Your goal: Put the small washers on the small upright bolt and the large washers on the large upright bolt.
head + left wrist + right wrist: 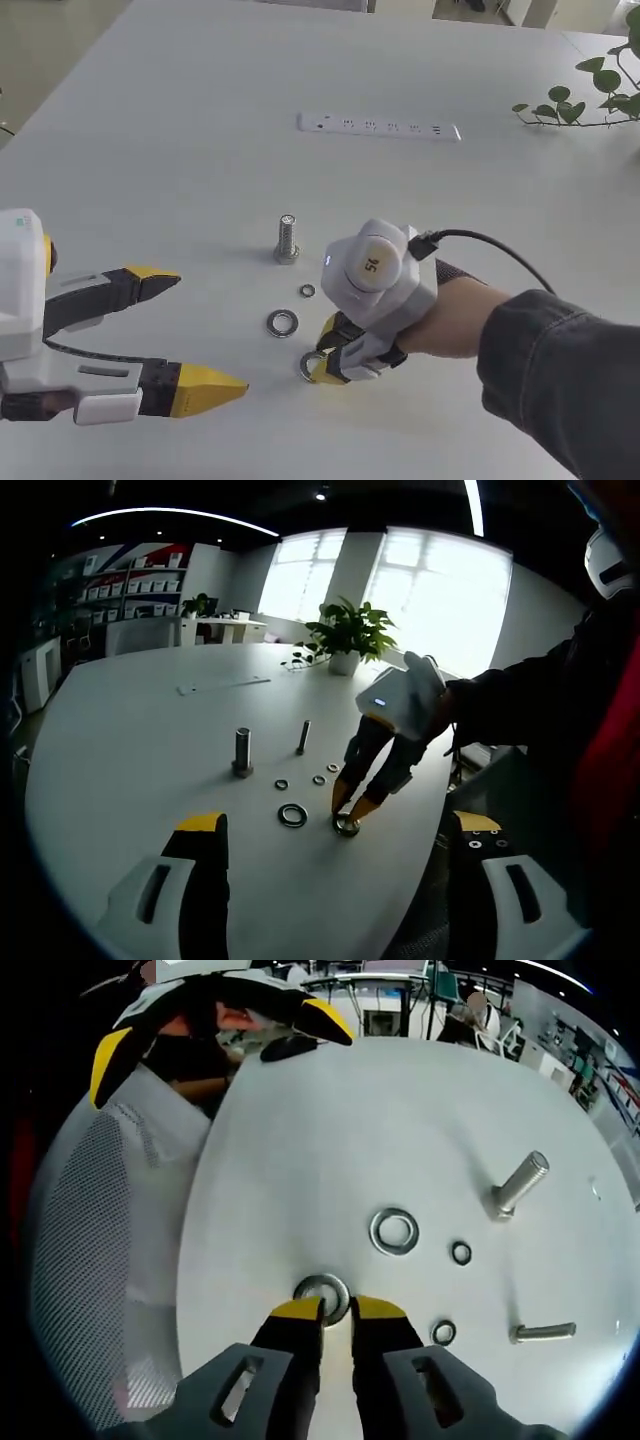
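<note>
Now | large bolt upright | large washer flat at right fingers

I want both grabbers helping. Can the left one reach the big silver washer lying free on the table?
Probably yes. The left gripper has its jaws open, and bare white table lies between them and the large flat silver washer.

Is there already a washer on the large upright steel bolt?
No, the large upright steel bolt stands bare, and the nearest large flat metal washer lies on the white table, apart from it.
</note>
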